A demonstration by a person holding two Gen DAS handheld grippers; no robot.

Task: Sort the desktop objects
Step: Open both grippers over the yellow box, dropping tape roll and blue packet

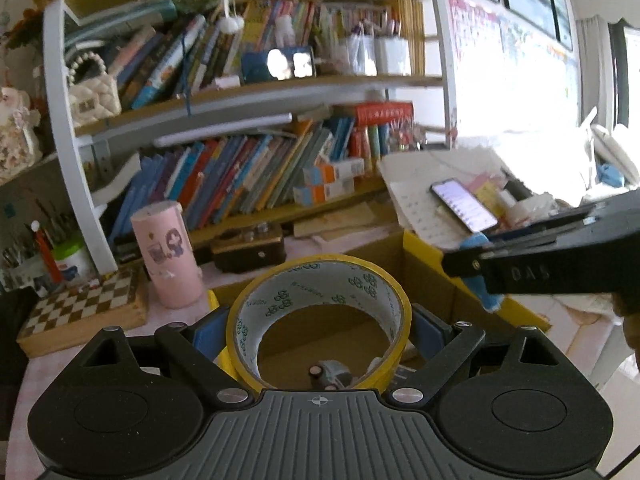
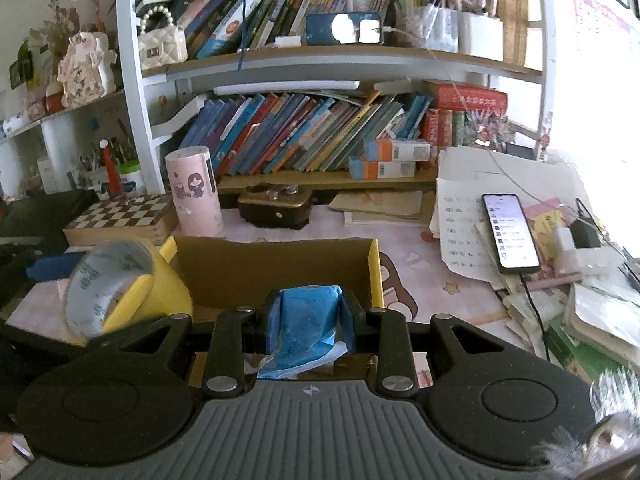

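A: Where is the yellow tape roll [image 1: 320,320] held?

B: Clamped across its outer rim by the left gripper [image 1: 320,330], jaws spread wide to span it, just above the near edge of the cardboard box [image 1: 424,276]. Through the roll's hole, small items are glimpsed on the box floor, too blurred to be named.

A: And the right gripper [image 2: 308,320]?

B: Jaws drawn narrow, pinched on a blue packet [image 2: 306,324], also at the near edge of the box.

A: Handling?

B: The roll is judged stiff and light; a rim-to-rim grip is favoured, though the glossy side could slip if squeezed loosely. The packet looks soft and crumpled, likely light; it is best taken at mid-body, and sagging below the pads is to be expected.

A: View differences?

B: In the left wrist view the right gripper is seen from the side, right of the box, with a blue scrap dangling. In the right wrist view the roll is shown tilted at the box's left corner, and the box's full back wall is visible. The phone [image 2: 510,232], lit, lies on papers right of the box in both. The pink cylinder [image 2: 194,192] stands behind the box's left side.
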